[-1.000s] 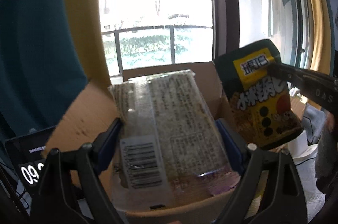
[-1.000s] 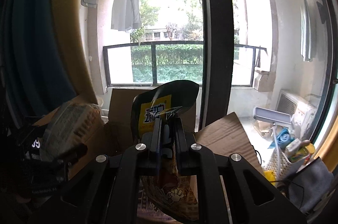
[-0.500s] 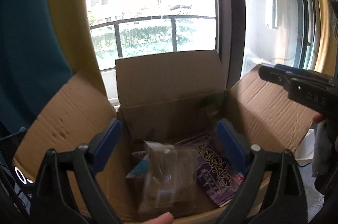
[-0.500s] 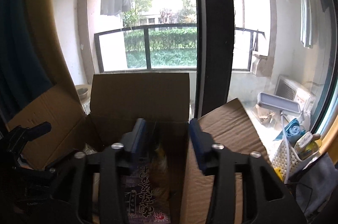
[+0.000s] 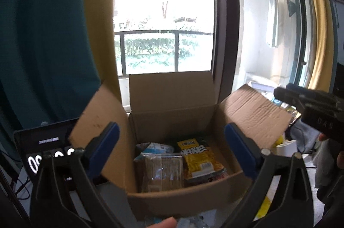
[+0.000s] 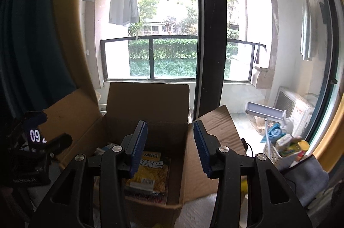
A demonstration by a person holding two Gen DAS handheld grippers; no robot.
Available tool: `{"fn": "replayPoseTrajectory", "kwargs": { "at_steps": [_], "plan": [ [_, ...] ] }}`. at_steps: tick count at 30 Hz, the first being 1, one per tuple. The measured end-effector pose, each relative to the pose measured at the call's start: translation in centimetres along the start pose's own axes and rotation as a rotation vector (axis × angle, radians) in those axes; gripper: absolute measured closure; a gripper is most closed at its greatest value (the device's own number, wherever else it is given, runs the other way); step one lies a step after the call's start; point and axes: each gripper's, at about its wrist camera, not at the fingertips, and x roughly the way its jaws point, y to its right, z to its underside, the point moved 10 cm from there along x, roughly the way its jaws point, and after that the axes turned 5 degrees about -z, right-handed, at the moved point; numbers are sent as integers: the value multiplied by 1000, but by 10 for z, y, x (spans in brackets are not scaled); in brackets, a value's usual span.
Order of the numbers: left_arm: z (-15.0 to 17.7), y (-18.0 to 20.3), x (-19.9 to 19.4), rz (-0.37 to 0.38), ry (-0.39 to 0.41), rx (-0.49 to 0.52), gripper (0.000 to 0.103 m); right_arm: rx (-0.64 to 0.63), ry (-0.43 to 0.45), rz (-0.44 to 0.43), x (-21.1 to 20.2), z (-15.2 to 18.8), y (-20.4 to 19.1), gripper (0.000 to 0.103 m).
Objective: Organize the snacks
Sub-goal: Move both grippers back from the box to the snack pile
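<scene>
Beyond the glass, a balcony railing (image 6: 172,38) and green hedge fill the background, with a dark window post (image 6: 209,34) rising at 12 o'clock in the right wrist view. Below it stands an open cardboard box (image 5: 172,98), all flaps splayed outward: the back flap upright at 12 o'clock, the left flap (image 5: 101,116) leaning toward 9 o'clock, the right flap (image 5: 255,111) toward 3 o'clock. The box mouth is unobstructed from above; its near wall crosses the lower part of the left wrist view.

Inside, a yellow snack bag (image 5: 200,157) lies flat on the box floor toward the right, its long axis running from the near wall to the back wall, the printed title end toward 12 o'clock and the barcode end toward 6 o'clock. Just beside it at 9 o'clock lies a clear-wrapped cracker pack (image 5: 161,172), also lengthwise front to back, with a pale blue packet (image 5: 154,147) behind it.

The left gripper (image 5: 172,148) has just been widening its jaws; they stand spread fully apart over the box with nothing between the blue pads (image 5: 107,141). The right gripper (image 6: 169,148) stands about half spread after widening a moment ago, empty, the yellow bag lying below and free of its pads (image 6: 138,148). A tablet timer (image 5: 43,148) sits at 9 o'clock, a white basket (image 6: 277,154) at 3 o'clock.
</scene>
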Motion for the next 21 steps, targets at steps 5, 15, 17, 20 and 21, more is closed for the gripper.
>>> {"fn": "replayPoseTrajectory", "kwargs": {
  "at_steps": [5,15,17,20,21],
  "plan": [
    [3,-8,-41,-43,43,14,3,-10,4,2,-31,11,-8,55],
    [30,-6,-111,-8,74,-10,3,5,-24,-16,-81,49,-21,55],
    [39,-5,-123,0,70,-14,3,10,-35,-22,-92,61,-23,54],
    [53,-1,-135,14,56,-14,3,19,-55,-30,-107,81,-26,54],
    [59,0,-139,15,50,-9,3,24,-62,-35,-112,88,-27,54]
  ]
}}
